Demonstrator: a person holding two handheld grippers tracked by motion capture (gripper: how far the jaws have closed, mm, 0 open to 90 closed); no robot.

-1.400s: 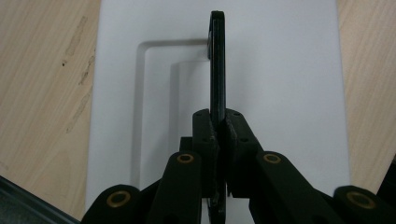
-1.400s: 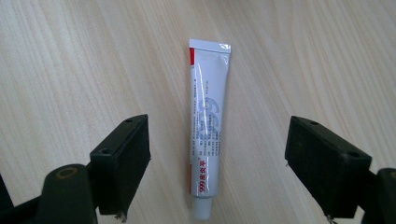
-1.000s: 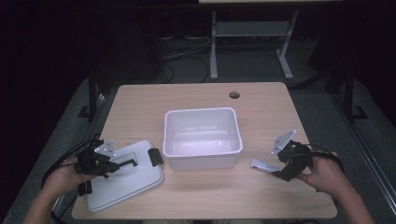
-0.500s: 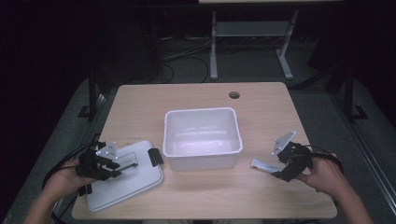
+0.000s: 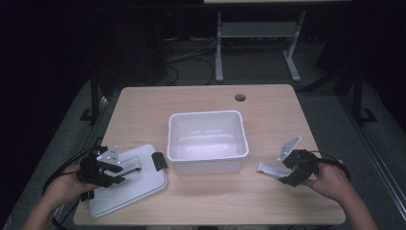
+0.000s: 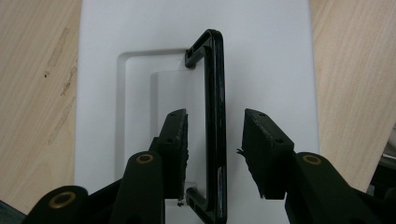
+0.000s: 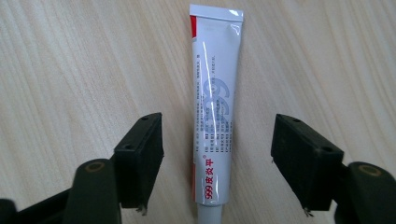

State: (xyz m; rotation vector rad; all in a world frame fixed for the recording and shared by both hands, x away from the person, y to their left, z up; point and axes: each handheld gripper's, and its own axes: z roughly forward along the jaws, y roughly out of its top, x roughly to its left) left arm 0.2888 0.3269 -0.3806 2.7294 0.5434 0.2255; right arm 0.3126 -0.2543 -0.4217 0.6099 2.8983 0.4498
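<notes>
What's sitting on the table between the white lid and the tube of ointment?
The open white bin stands between the lid and the tube, as the high view shows.

Overhead light falls evenly on the surface (image 5: 268, 100); the far room lies in near darkness. Shadows are soft and short. Mild glare streaks the ointment tube (image 7: 215, 107). Focus is sharp in the gripper views.

Dim room, grey floor (image 5: 330, 120), cables (image 5: 191, 57), white stand (image 5: 256, 38) behind wooden table (image 5: 191, 100)
</notes>
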